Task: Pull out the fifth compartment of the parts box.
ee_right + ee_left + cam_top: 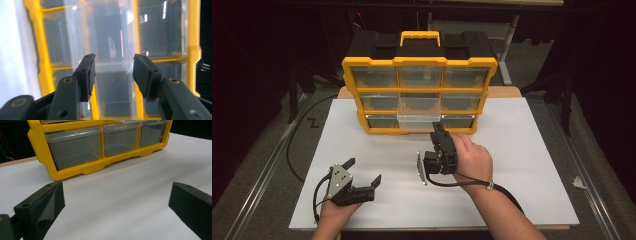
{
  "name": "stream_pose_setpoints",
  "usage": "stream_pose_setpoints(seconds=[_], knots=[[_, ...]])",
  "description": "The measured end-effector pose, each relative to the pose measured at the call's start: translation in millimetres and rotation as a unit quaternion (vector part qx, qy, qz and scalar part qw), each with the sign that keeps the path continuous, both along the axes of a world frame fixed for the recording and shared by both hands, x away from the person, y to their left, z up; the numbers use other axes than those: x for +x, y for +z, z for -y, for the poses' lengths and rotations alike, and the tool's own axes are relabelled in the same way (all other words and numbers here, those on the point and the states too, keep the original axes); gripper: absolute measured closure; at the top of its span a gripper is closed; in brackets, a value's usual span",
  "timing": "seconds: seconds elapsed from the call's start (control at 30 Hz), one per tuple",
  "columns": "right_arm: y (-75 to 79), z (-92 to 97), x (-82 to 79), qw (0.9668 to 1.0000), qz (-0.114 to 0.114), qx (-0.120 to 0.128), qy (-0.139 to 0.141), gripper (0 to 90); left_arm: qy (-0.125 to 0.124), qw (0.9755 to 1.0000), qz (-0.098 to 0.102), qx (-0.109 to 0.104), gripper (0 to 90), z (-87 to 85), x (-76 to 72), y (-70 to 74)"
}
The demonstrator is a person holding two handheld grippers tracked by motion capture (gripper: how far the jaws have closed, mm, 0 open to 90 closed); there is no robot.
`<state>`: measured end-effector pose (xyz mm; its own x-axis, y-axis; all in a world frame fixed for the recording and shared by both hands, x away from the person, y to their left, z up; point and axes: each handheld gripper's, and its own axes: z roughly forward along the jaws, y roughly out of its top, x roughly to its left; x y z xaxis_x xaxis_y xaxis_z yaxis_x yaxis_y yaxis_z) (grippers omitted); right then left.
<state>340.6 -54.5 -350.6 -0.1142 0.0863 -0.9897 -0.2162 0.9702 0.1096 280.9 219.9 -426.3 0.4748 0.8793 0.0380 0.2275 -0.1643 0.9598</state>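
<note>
1. The yellow-framed organizer (419,90) stands at the back of the white desk (522,165); its dark top and rear are hard to make out.
2. A clear middle drawer (418,119) juts forward from the frame, over the bottom row.
3. The right gripper (438,131) points at that drawer's front. Its fingers (87,72) stand partly apart with nothing pressed between them; the blurred drawer front lies just beyond, and whether they touch it is unclear.
4. The left gripper (364,172) rests low near the desk's front edge, well apart from the organizer, fingers (41,210) wide open and empty, both cut off by the frame.
</note>
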Motion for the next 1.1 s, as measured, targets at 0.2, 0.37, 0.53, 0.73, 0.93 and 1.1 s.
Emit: stream_pose_setpoints(seconds=[0.2,0.37,0.53,0.73,0.93,1.1], knots=[[-19.7,18.5,-4.6,0.9997,-0.022,-0.008,0.000,47.1,0.002,1.0000,0.000,0.001,1.0,-0.4,-0.7,-0.1],[-42.0,36.8,-9.6,0.9988,-0.046,-0.011,-0.012,43.6,0.003,1.0000,0.001,0.001,1.1,-0.9,-1.0,-0.3],[-63.8,58.5,-13.4,0.9975,-0.063,-0.013,-0.027,41.8,0.003,1.0000,0.002,0.001,1.1,-0.5,-1.2,-0.3],[-78.1,83.7,-16.6,0.9958,-0.078,-0.018,-0.045,39.7,0.004,1.0000,0.001,0.003,1.1,-1.0,-1.1,-0.3],[-81.7,111.5,-21.9,0.9949,-0.079,-0.008,-0.061,34.9,0.006,1.0000,0.002,0.001,1.1,-2.1,-1.5,0.2],[-85.1,130.2,-25.0,0.9925,-0.099,0.001,-0.071,24.7,0.006,1.0000,0.003,-0.001,1.0,-2.6,-0.9,0.8]])
